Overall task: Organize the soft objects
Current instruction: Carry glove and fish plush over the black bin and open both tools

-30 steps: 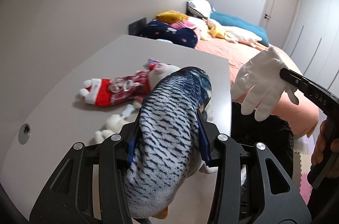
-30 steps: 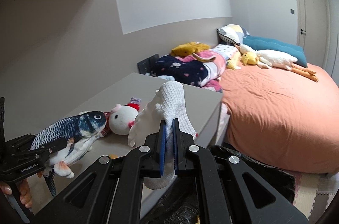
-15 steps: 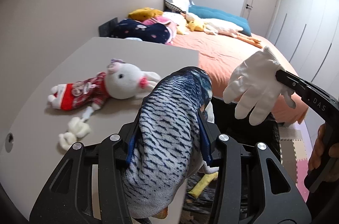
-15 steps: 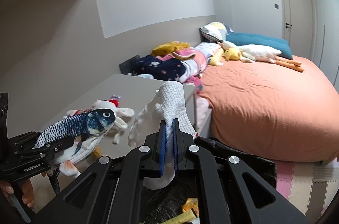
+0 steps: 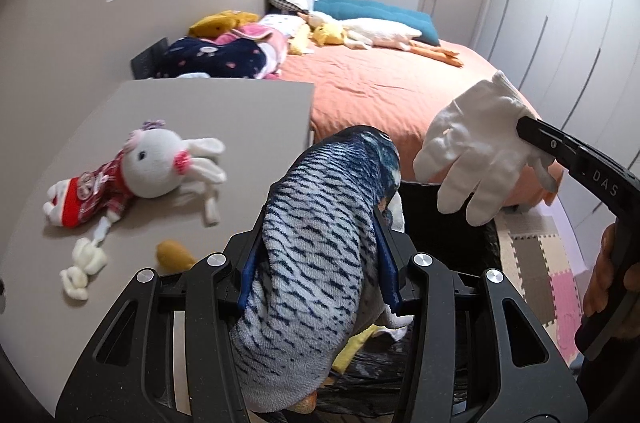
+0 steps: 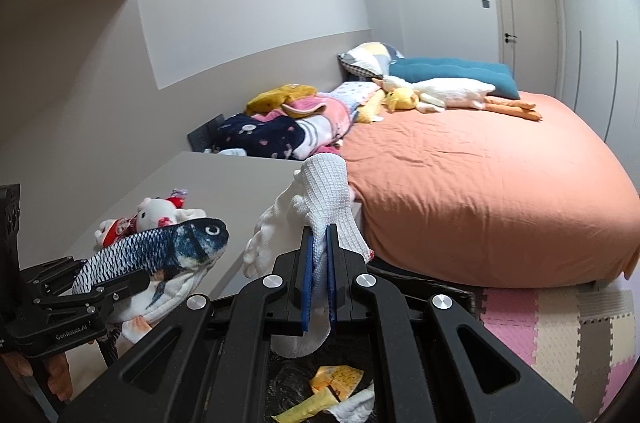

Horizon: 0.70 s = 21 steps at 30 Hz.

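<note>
Grey tabletop (image 5: 240, 111) fills the left of the scene, and on it lies a white plush rabbit (image 5: 160, 163) in a red checked outfit, flat on its side with its ears trailing toward the table's right edge. Just near of it sits a small tan lump (image 5: 172, 255), half covered by the gripper frame (too little shows to say what it is).

Right of that, at the table's edge, the left gripper (image 5: 316, 275) has its blue pads pressed into the sides of a striped plush fish (image 5: 320, 223), jaws partly open around the thick body. The fish's tail end runs out of the bottom of the left wrist view; its head points away toward the bed (image 6: 480, 191).

Further right, the right gripper (image 6: 319, 263) is closed tight on the cuff of a white glove (image 6: 320, 199), whose fingers hang limp. Only part of the hand (image 5: 608, 283) holding this gripper shows at the picture's right rim.

Below both grippers lies a dark bag-lined container (image 5: 440, 215), mostly masked by the frames; yellow and white scraps (image 6: 336, 383) show inside, hard to identify. On the far bed rest a white goose plush (image 6: 452, 91) and heaped bedding (image 6: 280, 131).
</note>
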### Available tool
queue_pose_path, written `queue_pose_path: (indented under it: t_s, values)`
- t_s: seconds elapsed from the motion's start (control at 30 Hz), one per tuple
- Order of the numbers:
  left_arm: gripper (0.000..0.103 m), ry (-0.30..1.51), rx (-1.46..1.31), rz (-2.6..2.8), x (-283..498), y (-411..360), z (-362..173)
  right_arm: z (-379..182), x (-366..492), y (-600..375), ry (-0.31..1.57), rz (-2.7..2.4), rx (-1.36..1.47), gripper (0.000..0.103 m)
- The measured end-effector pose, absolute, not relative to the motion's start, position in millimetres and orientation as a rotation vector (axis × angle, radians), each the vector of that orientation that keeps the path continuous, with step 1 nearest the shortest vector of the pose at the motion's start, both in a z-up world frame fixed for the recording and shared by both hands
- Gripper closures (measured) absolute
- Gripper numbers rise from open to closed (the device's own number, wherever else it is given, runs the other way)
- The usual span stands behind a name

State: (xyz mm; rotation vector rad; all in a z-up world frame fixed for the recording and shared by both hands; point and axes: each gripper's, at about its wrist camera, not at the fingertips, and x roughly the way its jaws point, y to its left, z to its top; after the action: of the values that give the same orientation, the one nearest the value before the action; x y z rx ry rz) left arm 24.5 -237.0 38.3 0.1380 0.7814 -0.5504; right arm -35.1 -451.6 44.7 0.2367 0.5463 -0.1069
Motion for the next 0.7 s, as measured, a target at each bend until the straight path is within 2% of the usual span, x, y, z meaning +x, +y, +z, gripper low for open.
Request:
queue_pose_path:
  t_s: [0.3,0.37,0.4,0.43,0.47,0.5,0.53,0.7]
  values:
    - [0.056,0.806,0.194,-0.631,17.3,-273.7,31.7,43.7,-52.0,-480.4,0.537,-0.178,0.274,0.096]
    - [0.051,0.814,0.202,-0.652,14.7,-281.5,30.4,44.1,-55.0,-485.7,0.533,-0.192,0.285,0.096]
    - [0.045,0.818,0.206,-0.673,13.3,-285.5,29.5,44.4,-57.0,-488.7,0.526,-0.198,0.297,0.095]
    - [0.03,0.821,0.212,-0.696,12.2,-289.7,29.5,45.0,-59.5,-492.4,0.52,-0.211,0.313,0.08]
    - [0.022,0.808,0.213,-0.711,9.3,-292.7,30.1,45.7,-62.1,-494.7,0.515,-0.222,0.322,0.066]
    - [0.01,0.796,0.217,-0.714,6.8,-294.5,30.9,47.1,-65.3,-496.9,0.5,-0.232,0.329,0.042]
    - [0.008,0.781,0.23,-0.712,3.9,-296.2,31.7,48.6,-68.3,-498.7,0.482,-0.25,0.33,0.035]
    - [0.008,0.777,0.251,-0.682,4.2,-294.8,29.6,52.4,-78.2,-508.4,0.445,-0.303,0.352,0.034]
